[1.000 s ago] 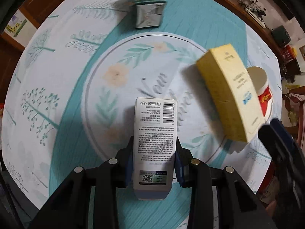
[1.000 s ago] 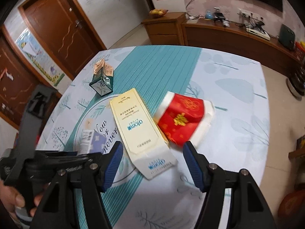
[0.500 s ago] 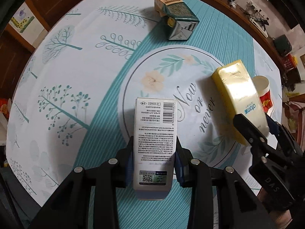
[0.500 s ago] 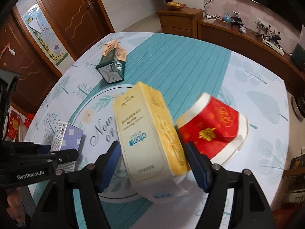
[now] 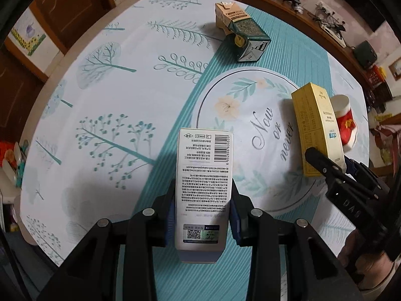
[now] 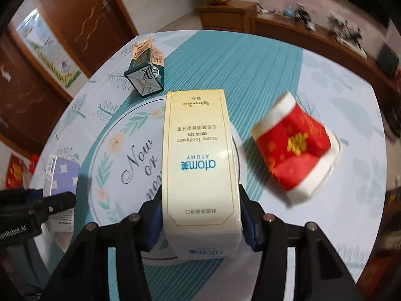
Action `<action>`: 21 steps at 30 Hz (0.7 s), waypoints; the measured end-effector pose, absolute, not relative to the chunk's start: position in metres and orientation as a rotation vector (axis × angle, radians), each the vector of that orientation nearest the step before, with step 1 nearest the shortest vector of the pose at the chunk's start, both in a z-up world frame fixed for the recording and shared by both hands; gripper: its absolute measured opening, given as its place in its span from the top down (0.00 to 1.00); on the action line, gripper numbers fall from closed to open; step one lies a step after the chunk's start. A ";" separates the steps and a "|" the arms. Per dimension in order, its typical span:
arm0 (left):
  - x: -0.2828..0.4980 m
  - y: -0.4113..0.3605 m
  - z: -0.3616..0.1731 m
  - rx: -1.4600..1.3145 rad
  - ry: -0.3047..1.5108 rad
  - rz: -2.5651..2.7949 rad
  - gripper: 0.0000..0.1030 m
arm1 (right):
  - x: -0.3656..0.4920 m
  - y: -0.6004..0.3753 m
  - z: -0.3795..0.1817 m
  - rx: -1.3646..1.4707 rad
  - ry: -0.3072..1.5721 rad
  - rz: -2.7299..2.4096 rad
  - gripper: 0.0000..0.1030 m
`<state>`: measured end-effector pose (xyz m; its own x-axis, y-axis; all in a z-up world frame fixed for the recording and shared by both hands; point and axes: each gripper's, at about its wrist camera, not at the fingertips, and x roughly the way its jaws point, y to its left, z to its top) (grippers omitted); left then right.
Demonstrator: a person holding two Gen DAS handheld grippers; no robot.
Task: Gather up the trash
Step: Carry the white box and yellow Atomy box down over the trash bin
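Barcode (image 5: 222, 146) – L view only; cup (image 6: 295, 148) clearer R.

Your left tool (image 5: 201, 215) is clamping a white printed box (image 5: 203, 175) above the bench (image 5: 112, 95). Your right tool (image 5: 348, 175) is gripping a yellow carton (image 5: 316, 128) just beside a red cup (image 5: 344, 123). A green milk carton (image 5: 241, 31) is lying well apart.

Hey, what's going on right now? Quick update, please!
Left gripper clamps the white box. Right gripper clamps the yellow toothpaste box. Green carton and red cup on the table. Nothing blocking.
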<state>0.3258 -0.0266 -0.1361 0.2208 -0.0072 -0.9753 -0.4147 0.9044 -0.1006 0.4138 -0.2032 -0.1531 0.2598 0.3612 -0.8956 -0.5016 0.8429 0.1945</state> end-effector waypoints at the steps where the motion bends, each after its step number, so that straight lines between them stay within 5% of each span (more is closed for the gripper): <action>1: 0.325 -0.028 -0.135 -0.368 1.323 0.285 0.67 | 0.410 -0.205 -0.152 -0.114 1.180 0.584 0.50; 21: 0.168 0.043 -0.084 -0.132 1.221 -0.080 0.67 | 0.185 -0.182 -0.092 0.231 1.104 0.335 0.50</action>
<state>0.1682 0.0434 -0.0843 0.3417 -0.1321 -0.9305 -0.0098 0.9895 -0.1441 0.1847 -0.1824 -0.0917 0.4081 0.3759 -0.8320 -0.1492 0.9265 0.3454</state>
